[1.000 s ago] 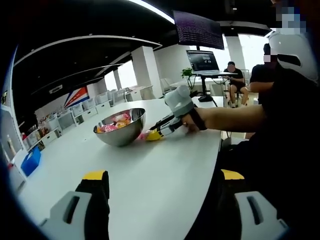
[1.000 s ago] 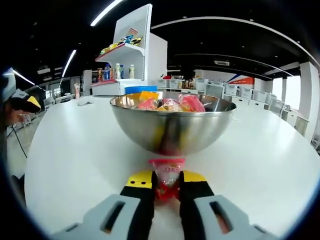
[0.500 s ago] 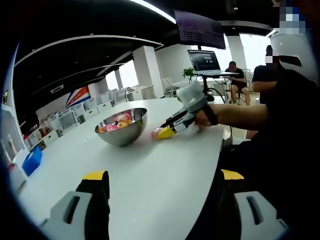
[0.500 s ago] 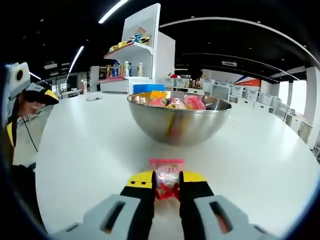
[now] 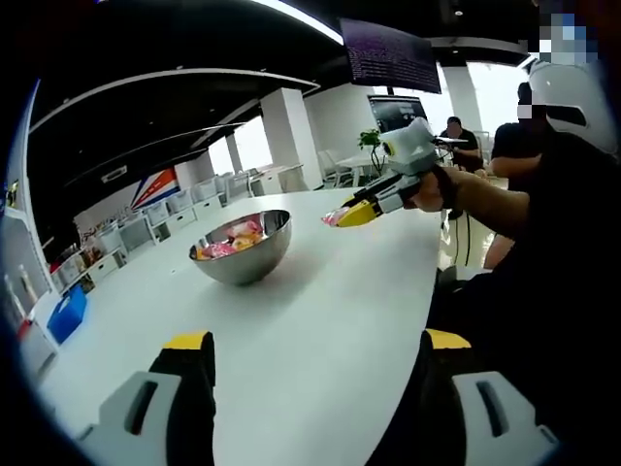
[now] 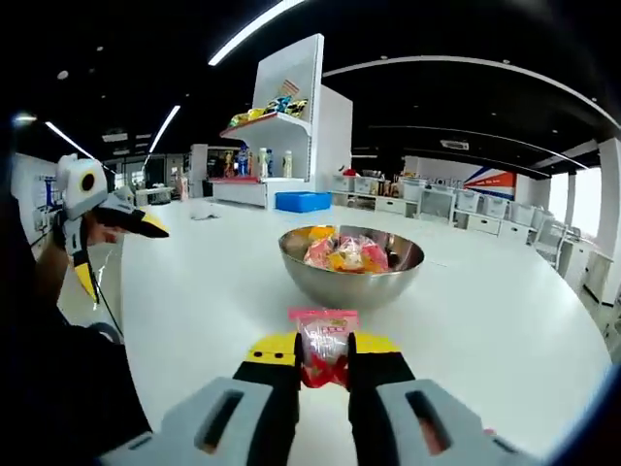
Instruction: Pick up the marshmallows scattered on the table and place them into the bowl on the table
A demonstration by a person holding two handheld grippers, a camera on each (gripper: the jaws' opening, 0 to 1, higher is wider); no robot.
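A steel bowl (image 5: 243, 249) holding several wrapped marshmallows stands on the white table (image 5: 320, 301). My right gripper (image 6: 325, 349) is shut on a pink-topped marshmallow packet (image 6: 325, 332), held above the table a short way back from the bowl (image 6: 351, 270). In the left gripper view that right gripper (image 5: 351, 215) hangs in the air to the right of the bowl, the pink packet (image 5: 334, 218) at its yellow tips. My left gripper (image 5: 315, 340) is low over the near table, jaws wide apart with nothing between them. The left gripper (image 6: 116, 254) also appears at the left of the right gripper view.
A white shelf unit (image 6: 272, 126) with bottles and snacks stands beyond the table, a blue bin (image 6: 303, 201) beside it. Seated people (image 5: 454, 146) and a screen on a stand (image 5: 398, 112) are at the back. The table's curved edge (image 5: 427, 282) runs along the person's body.
The right gripper has risen and drawn back from the bowl, still holding the packet; the bowl looks smaller and lower in its view. The left gripper has stayed nearly still.
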